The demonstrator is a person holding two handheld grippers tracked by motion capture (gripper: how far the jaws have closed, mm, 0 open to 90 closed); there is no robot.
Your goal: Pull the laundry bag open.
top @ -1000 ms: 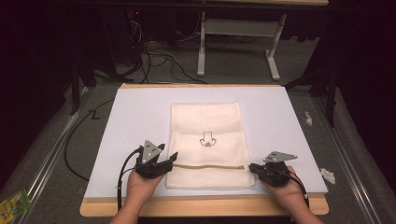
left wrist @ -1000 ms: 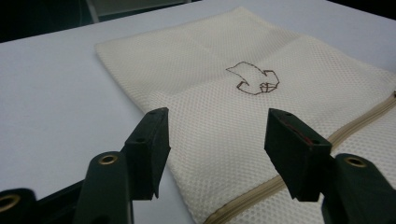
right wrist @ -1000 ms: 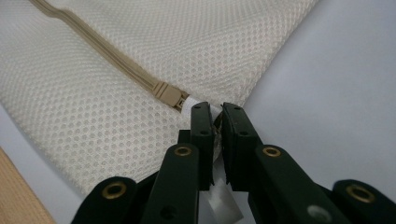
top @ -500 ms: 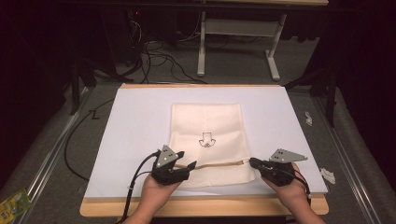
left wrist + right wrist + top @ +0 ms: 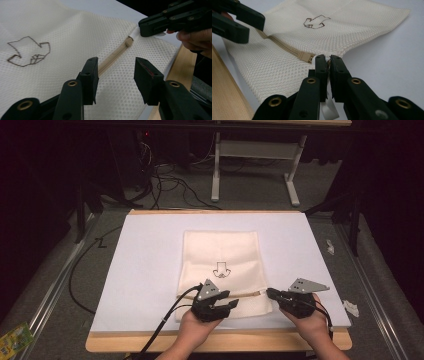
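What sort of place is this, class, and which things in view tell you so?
Probably a lab or workshop recording station: a wooden table under a white mat, loose cables on grey carpet, and a hand-held gripper working a mesh laundry bag.

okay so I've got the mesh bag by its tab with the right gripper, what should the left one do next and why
Probably lower the left gripper and close it on the zipper. Its jaws are open, straddling the tan zipper line on the mesh bag without touching it, while the right gripper is shut on the white tab at the zipper's end. That would likely steady the bag.
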